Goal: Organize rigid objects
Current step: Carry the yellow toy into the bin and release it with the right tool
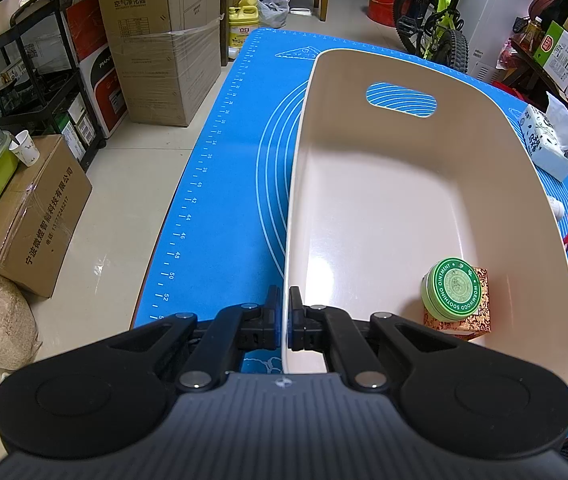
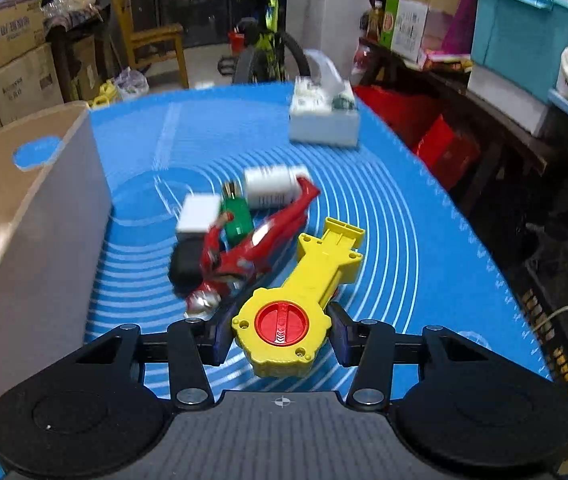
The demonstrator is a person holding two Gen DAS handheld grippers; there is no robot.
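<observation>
The left claw (image 1: 286, 312) is pinching the cream bin (image 1: 296, 200) rim, holding a tin (image 1: 454, 289) and box (image 1: 472, 316), while the right claw (image 2: 281, 338) is gripping a yellow toy (image 2: 304, 300), other items waiting on the bench (image 2: 384, 208).

Left wrist view is sharp and evenly lit from overhead, with soft glare on the basket (image 1: 384, 240) floor and strong fisheye bending at the edges. Right wrist view is dimmer and motion-blurred, worst on the far tissue box (image 2: 324, 116); corners go dark.
</observation>
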